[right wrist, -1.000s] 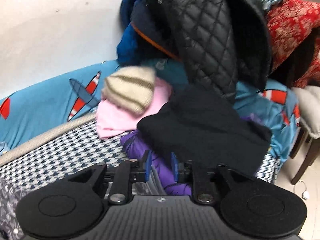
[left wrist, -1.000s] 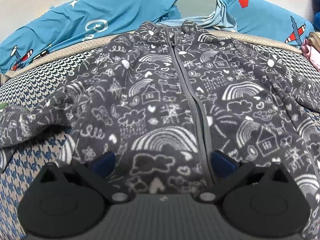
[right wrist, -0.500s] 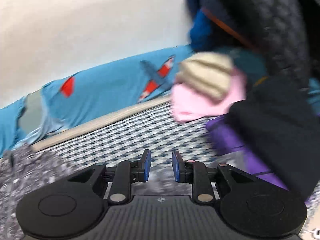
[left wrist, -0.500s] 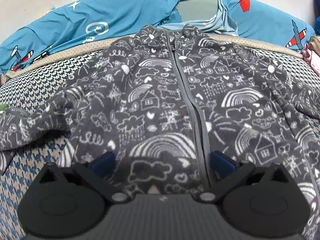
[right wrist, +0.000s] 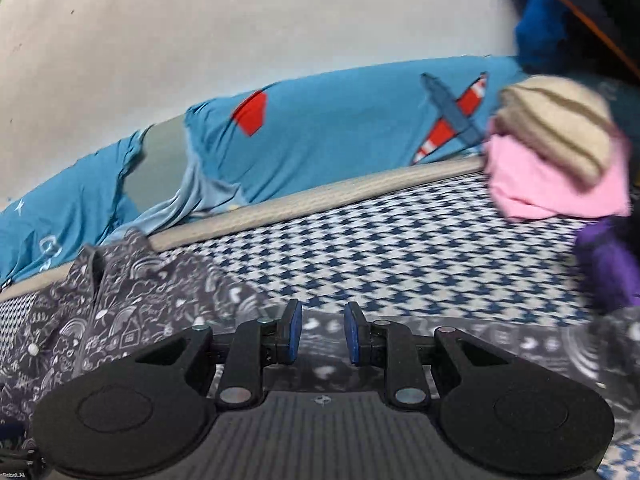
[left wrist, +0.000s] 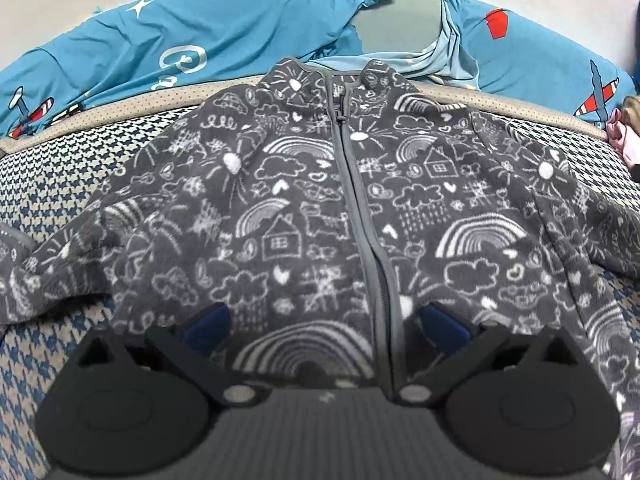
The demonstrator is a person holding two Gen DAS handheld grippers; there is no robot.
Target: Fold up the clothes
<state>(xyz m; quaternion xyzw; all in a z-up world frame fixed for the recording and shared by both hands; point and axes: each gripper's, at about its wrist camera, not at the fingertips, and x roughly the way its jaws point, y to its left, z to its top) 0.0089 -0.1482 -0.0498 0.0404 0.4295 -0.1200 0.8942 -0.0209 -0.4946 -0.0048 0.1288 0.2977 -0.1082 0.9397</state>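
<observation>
— Where is the jacket point(left wrist: 320, 208) laid?
— Flat, zipped, on the checked cover point(right wrist: 400, 248). The left gripper point(left wrist: 324, 326) is held wide open above its hem; the right gripper point(right wrist: 320, 332) is narrowly parted, nothing gripped, over a sleeve.

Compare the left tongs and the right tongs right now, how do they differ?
The left tongs stand wide apart over the grey jacket's lower front, straddling its zipper; the right tongs are nearly closed with a narrow gap, over the jacket's sleeve. The left view is sharp; the right view is blurred. Both have blue pads and grip nothing.
</observation>
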